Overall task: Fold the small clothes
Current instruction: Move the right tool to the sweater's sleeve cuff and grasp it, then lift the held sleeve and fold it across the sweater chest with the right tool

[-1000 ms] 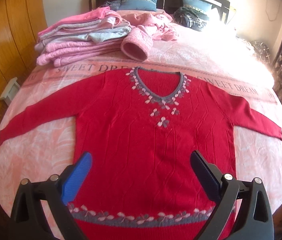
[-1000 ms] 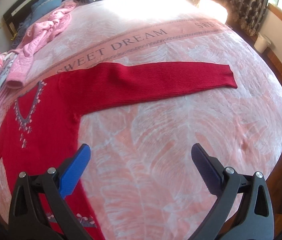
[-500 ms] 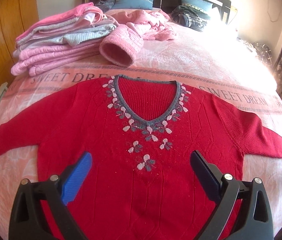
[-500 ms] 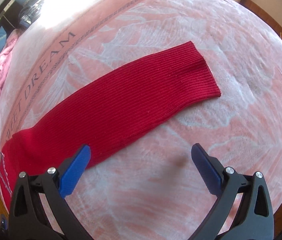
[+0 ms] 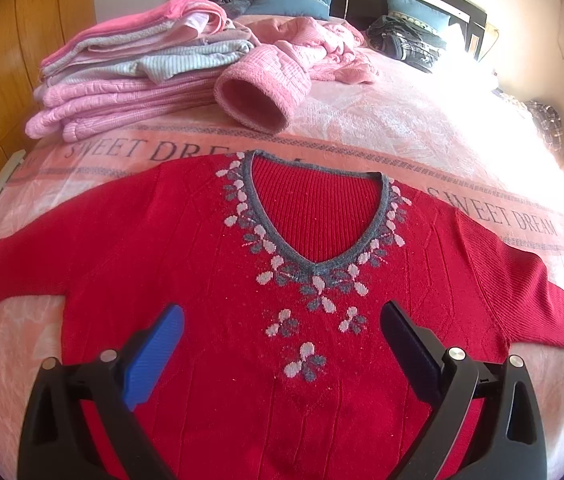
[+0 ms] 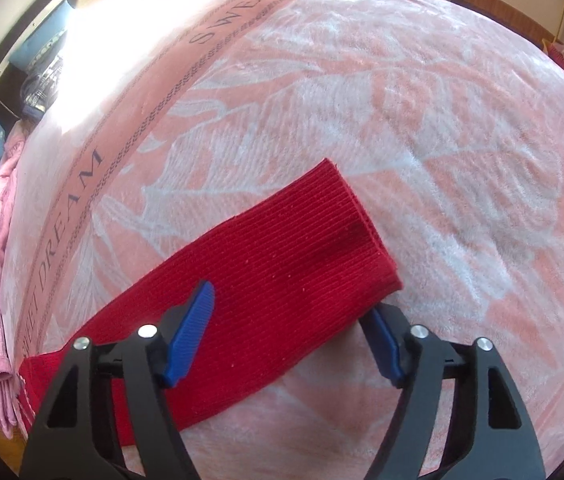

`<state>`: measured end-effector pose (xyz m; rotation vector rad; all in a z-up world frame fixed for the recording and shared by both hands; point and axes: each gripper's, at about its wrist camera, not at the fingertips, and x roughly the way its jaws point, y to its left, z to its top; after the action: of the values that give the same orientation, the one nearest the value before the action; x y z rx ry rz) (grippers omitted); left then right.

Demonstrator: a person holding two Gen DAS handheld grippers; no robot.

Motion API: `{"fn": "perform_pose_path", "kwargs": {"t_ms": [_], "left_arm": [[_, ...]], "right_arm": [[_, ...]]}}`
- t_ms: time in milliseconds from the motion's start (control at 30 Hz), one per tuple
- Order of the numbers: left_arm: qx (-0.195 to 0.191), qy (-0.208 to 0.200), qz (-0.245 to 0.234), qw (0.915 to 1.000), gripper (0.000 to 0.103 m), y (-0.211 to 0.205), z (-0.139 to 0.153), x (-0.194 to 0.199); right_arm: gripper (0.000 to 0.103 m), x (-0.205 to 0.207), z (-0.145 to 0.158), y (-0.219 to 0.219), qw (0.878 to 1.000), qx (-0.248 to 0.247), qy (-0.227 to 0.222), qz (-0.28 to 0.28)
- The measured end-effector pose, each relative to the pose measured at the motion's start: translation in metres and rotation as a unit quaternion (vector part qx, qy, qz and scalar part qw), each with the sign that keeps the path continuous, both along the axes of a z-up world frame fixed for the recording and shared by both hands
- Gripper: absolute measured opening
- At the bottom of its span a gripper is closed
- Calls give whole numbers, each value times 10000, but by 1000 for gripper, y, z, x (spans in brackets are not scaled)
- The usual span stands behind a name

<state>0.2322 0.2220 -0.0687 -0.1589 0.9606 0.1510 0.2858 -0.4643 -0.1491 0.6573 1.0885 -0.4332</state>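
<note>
A red knitted V-neck sweater with a grey collar and pale leaf motifs [image 5: 218, 280] lies flat, front up, on a bed under a pink plush blanket lettered "SWEET DREAM" [image 5: 361, 128], sleeves spread to both sides. The left tongs [image 5: 282, 344] hover wide apart above the chest, gripping nothing. The right tongs [image 6: 293, 328] straddle the sleeve's ribbed cuff [image 6: 321, 240], one blue pad on top and the other at the cuff's edge, with a gap between them. Beyond the collar sit a stack of folded pink clothes [image 5: 130, 80] and a crumpled pink garment [image 5: 313, 56].
</note>
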Motion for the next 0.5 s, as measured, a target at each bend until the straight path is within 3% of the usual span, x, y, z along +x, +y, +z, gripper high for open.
{"fn": "perform_pose_path", "kwargs": {"t_ms": [33,100,167,200,367,500], "left_arm": [[20,22,-13,10000,99,-2,-2,0],[79,49,-50,9999,99,-7,-6,0],[140,78,-113,9998,99,-12,-9,0],[168,80,-146,9997,99,-14,-9,-1],[274,-5,-244,9993,99,-18,-7,-4],[282,80,-230,9993,99,-15,-11,-2]], "right_arm": [[52,-2,1,-6,10000,-1,-57,-31],[28,-6,1,-15,9997,82,-196,-76],[9,-10,1,-21,9989,258,-392,-94],[5,-14,3,-25,9979,366,-523,-98],[3,-12,29,-28,9920,491,-1159,-5],[3,-10,10,-29,9980,267,-560,-126]]}}
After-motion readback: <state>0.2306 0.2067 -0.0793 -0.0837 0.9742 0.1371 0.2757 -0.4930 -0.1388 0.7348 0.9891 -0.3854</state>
